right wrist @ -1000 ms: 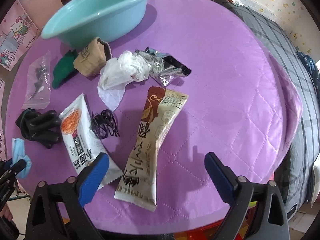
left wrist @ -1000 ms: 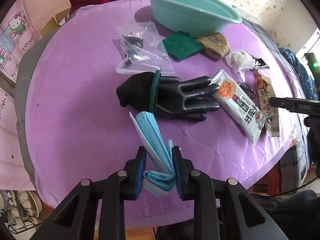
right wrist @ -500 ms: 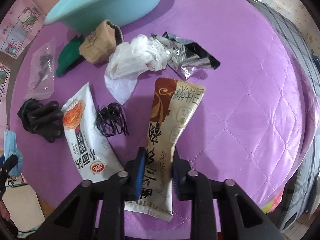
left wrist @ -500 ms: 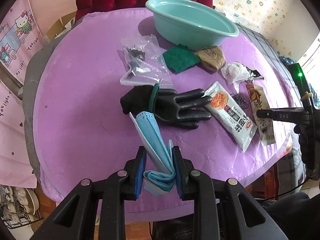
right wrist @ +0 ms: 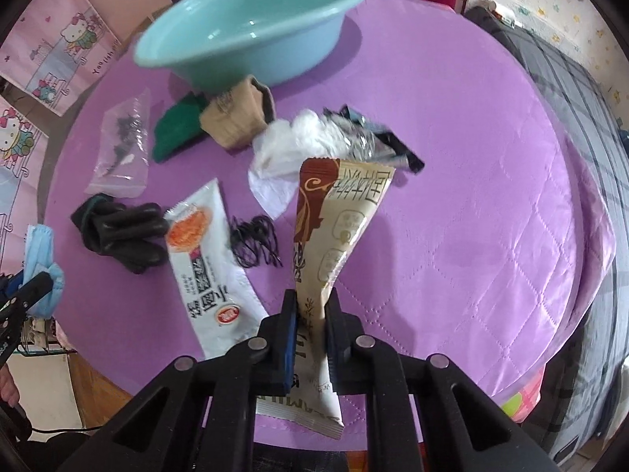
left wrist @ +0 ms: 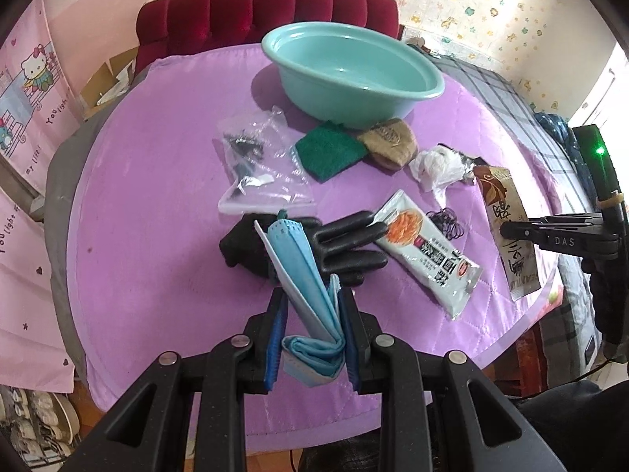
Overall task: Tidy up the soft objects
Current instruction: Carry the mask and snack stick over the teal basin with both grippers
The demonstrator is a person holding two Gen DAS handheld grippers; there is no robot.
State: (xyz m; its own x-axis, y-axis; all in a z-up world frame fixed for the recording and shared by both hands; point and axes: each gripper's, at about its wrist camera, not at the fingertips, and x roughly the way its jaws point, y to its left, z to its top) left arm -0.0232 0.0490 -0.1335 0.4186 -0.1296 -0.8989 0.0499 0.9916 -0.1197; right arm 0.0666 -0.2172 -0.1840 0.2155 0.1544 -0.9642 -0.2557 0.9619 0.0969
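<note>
Purple quilted bench [left wrist: 157,204] first, then teal basin [left wrist: 354,74], empty. Right gripper [right wrist: 310,314] has its jaws clamped on the brown snack packet [right wrist: 334,216]; left gripper [left wrist: 312,310] pinches the blue face mask [left wrist: 298,259]. Carry both over the rim before releasing.

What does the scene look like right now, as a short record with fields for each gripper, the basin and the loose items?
left gripper: shut on blue face mask
right gripper: shut on brown snack packet, far end raised
basin: teal, nothing visible inside
loose on purple cover: black glove, white snack packet, green scouring pad
</note>
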